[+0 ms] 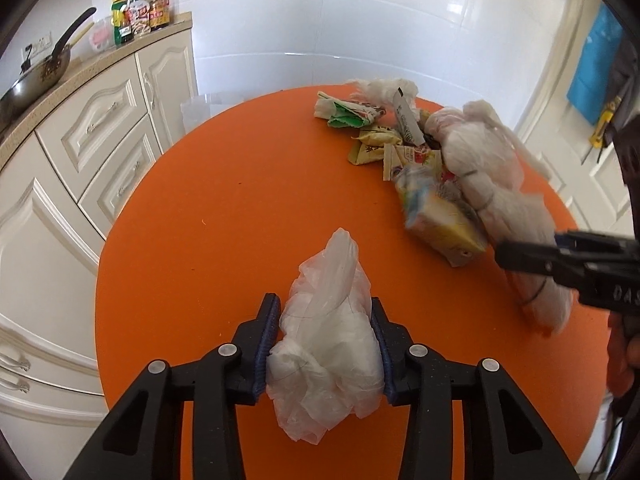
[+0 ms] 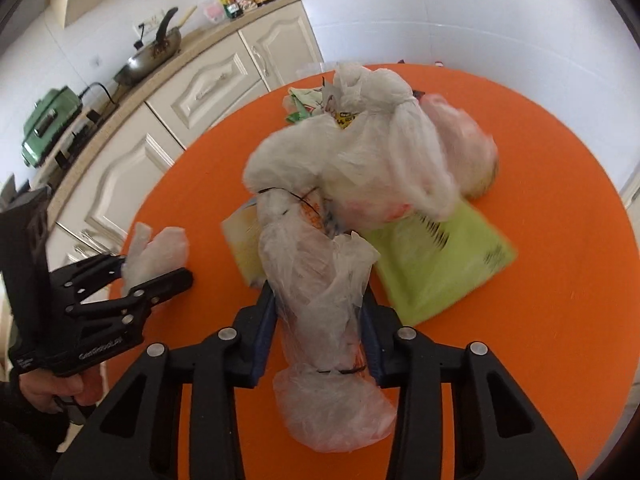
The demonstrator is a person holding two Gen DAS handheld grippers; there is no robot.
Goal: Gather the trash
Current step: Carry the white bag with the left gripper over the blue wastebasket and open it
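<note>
At lower centre of the left wrist view, the left gripper [image 1: 324,344] clamps a crumpled clear plastic bag [image 1: 328,340] over the orange table [image 1: 208,208], while the right gripper [image 2: 320,328], angled steeply down, clamps a larger translucent trash bag [image 2: 320,280] before the wrapper pile [image 1: 384,136] at upper right.
</note>
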